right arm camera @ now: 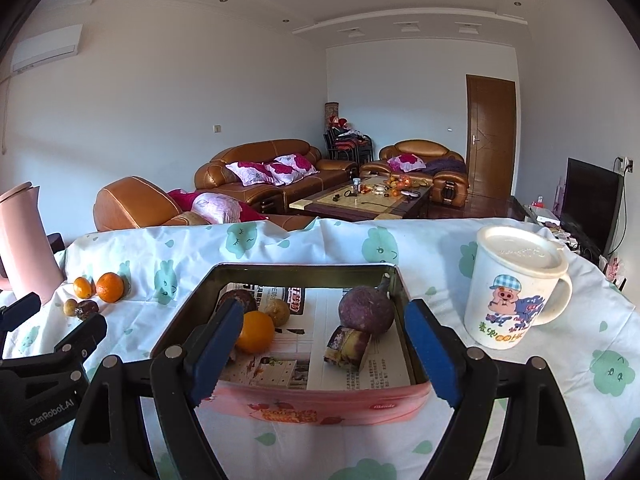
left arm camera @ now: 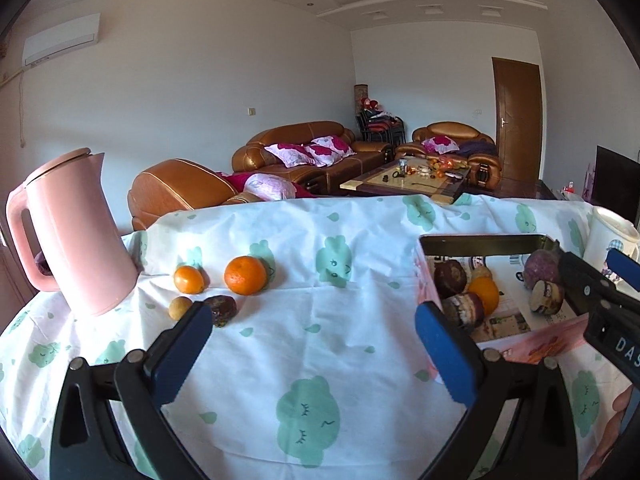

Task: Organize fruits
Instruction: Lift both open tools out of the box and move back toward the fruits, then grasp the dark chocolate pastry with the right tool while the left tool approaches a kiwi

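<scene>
Four fruits remain loose on the cloth (left arm camera: 320, 312) beside the kettle (left arm camera: 76, 232): two oranges (left arm camera: 245, 275), a small brown fruit (left arm camera: 181, 307), a dark one (left arm camera: 221, 310). The tin (right arm camera: 304, 270) holds the rest. Left gripper (left arm camera: 314, 336) and right gripper (right arm camera: 324, 344) both gape empty. Advise approaching the dark fruit low, straddling it squarely; it may roll.

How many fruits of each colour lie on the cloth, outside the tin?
Orange: 2, a small orange fruit and a bigger orange fruit
Tan: 1, a small tan fruit
Dark brown: 1, a dark wrinkled fruit
Total: 4
</scene>
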A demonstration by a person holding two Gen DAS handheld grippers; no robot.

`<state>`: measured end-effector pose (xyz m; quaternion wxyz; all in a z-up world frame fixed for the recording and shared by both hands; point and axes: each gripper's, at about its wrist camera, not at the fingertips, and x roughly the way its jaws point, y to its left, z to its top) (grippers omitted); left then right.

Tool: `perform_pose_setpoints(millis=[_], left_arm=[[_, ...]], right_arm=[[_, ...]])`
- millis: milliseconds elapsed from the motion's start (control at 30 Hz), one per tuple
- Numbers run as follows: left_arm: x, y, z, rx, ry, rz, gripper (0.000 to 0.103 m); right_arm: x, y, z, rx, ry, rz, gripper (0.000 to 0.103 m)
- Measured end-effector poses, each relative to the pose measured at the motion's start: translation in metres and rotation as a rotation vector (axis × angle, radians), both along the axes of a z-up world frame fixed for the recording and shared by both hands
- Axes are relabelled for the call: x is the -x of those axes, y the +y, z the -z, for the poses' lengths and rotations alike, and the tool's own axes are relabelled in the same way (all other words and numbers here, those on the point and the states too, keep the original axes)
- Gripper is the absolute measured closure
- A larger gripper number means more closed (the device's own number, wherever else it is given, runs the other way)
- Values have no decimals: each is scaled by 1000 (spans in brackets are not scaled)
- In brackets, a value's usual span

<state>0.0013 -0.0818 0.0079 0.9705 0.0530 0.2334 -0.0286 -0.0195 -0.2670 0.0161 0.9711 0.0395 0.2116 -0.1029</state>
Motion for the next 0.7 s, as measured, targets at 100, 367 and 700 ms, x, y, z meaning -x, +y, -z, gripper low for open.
perform_pose_setpoints(millis=[100,367,700], left_arm=[[-7,13,0,-2,3,-8,0],[-24,48,2,-37,-12,-48,0],[-50,105,5,-37,24,-146,0]], right_arm=[[-2,13,1,1,14,-16,19],[-21,56,5,-17,49,-51,19],[-50,113,8,-36,88,-137,19]])
